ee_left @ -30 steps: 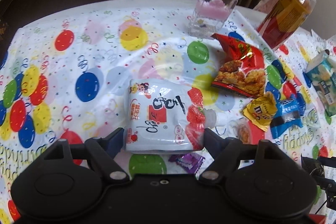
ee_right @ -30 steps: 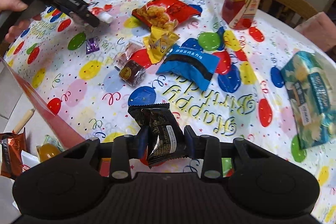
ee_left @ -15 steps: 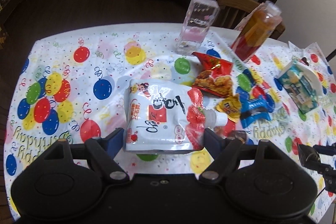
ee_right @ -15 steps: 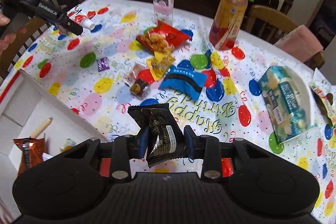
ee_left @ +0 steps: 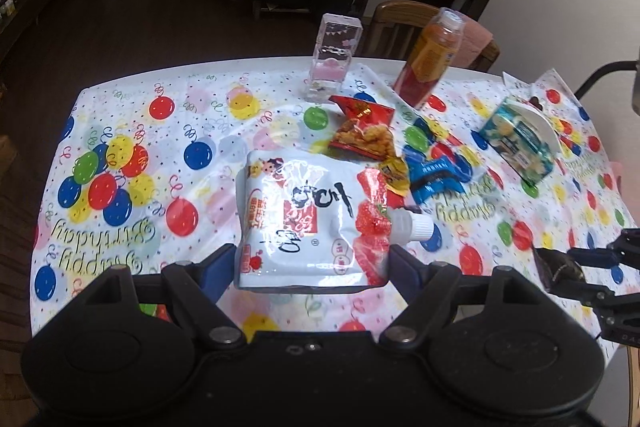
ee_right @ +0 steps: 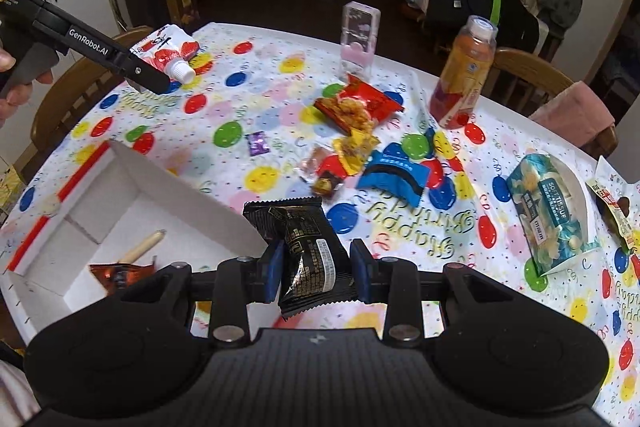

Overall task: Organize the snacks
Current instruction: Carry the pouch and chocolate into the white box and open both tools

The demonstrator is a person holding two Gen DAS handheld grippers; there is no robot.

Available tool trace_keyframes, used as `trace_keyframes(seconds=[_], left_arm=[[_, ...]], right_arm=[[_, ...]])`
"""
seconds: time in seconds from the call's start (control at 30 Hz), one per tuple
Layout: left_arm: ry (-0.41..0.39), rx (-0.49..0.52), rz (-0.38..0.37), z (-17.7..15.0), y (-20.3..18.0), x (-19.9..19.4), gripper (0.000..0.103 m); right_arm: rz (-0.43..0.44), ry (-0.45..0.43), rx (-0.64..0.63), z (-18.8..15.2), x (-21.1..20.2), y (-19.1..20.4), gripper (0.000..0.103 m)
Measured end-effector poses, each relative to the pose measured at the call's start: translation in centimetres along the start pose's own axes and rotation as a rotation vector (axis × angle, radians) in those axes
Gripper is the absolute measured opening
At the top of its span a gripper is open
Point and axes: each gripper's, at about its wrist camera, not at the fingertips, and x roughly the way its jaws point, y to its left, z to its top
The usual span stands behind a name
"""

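With the white pouch (ee_left: pixel 308 219) clamped in the left gripper (ee_left: pixel 310 267) and the black packet (ee_right: pixel 308 255) in the right gripper (ee_right: pixel 314 267), both above the table, each is best lowered flat into the near-left box (ee_right: pixel 132 187).

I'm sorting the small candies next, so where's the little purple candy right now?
In the right wrist view the purple candy lies on the tablecloth left of centre, beyond the white box and left of the red chip bag.
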Motion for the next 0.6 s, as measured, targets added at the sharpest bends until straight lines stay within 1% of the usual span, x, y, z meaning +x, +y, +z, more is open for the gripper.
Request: trace_keyframes(seconds=[0.13, 0.33, 0.43, 0.6], left_arm=[[-0.004, 0.021, -0.007, -1.4, -0.6, -1.4, 0.079], [0.002, 0.069, -0.048, -3.8, -1.9, -3.1, 0.079], [0.015, 0.081, -0.083, -5.2, -2.6, -3.3, 0.079], [0.048, 0.100, -0.112, -7.5, -3.9, -2.7, 0.079]], right_arm=[[0.005, -0.008, 0.001, -0.6, -0.8, 1.5, 0.035], [0.026, -0.005, -0.002, -1.6, -1.2, 4.0, 0.035], [0.033, 0.006, -0.003, -2.4, -0.9, 5.3, 0.035], [0.031, 0.038, -0.012, -3.6, 0.1, 7.5, 0.035]])
